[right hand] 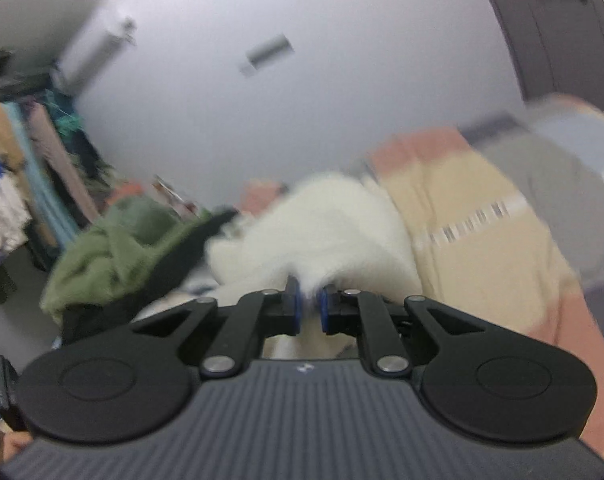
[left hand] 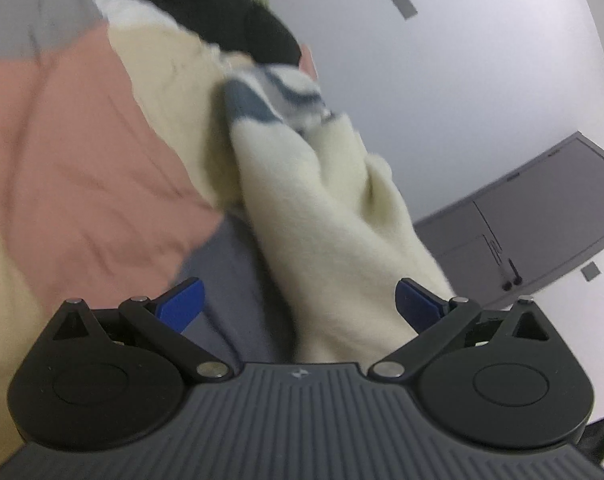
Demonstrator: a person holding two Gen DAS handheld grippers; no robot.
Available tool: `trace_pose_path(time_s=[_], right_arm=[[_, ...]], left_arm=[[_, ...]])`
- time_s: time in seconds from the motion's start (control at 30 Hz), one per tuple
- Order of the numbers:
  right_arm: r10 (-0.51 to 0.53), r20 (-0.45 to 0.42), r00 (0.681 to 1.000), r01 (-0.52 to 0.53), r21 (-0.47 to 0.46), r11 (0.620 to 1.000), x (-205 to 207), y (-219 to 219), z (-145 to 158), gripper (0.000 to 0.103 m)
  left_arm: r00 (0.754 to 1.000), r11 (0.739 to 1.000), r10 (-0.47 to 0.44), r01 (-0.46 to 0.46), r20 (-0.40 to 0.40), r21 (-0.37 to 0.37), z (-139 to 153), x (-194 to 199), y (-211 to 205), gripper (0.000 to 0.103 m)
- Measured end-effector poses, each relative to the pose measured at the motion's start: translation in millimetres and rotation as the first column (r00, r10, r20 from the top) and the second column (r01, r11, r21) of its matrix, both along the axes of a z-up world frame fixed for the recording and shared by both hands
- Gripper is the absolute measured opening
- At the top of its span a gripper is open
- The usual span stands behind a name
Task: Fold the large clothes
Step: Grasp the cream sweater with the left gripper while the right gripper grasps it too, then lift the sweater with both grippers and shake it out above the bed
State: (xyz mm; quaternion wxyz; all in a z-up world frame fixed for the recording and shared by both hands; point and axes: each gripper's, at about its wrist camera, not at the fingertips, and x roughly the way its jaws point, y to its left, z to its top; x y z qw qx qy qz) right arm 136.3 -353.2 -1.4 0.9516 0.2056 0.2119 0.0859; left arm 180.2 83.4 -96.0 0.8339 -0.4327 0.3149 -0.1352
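Note:
A cream fleece garment [left hand: 322, 216] with a blue-grey patterned part hangs bunched in front of my left gripper [left hand: 298, 304]. Its blue fingers [left hand: 182, 300] stand wide apart, and the cloth passes between them, resting against the right one. In the right wrist view the same fluffy white garment [right hand: 322, 224] is pinched between the blue pads of my right gripper [right hand: 310, 308], which is shut on a fold of it. Both views are blurred by motion.
A bed cover in pink, beige and grey blocks [left hand: 82, 140] lies below and shows in the right view [right hand: 482, 208]. A green and black garment pile [right hand: 114, 248] lies to the left. Hanging clothes [right hand: 18, 184] stand far left. A grey cabinet [left hand: 542, 216] is on the wall.

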Motion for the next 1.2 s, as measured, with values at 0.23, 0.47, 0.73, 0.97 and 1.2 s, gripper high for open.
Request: trace_pose_path(time_s=[0.23,0.47,0.73,0.97,1.2], right_arm=[[-0.015,-0.141,0.990,0.007,-0.056,0.998,34,7,-42,0.014],[-0.001,-0.157,0.988,-0.008,-0.058,0.998,51,4,-61,0.014],[0.023,-0.130,0.991,-0.032,-0.063,0.998,47,6,-57,0.014],[0.112,-0.001,0.994,-0.112,-0.010,0.994,8,8,-18,0.013],[0.163,0.126,0.979,-0.159,-0.037,0.987,-34,17,17,0.013]], left_arm=[[0.995,0.994,-0.099,0.098,-0.023,-0.042,-32,48,-25,0.092],[0.985,0.984,-0.172,0.172,0.022,-0.038,-44,77,-37,0.046],[0.990,0.994,-0.110,0.112,0.087,-0.017,-23,67,-27,0.011],[0.976,0.995,-0.034,0.052,0.216,-0.080,28,15,6,0.011],[0.967,0.995,-0.026,0.050,0.255,-0.090,62,-52,31,0.010]])
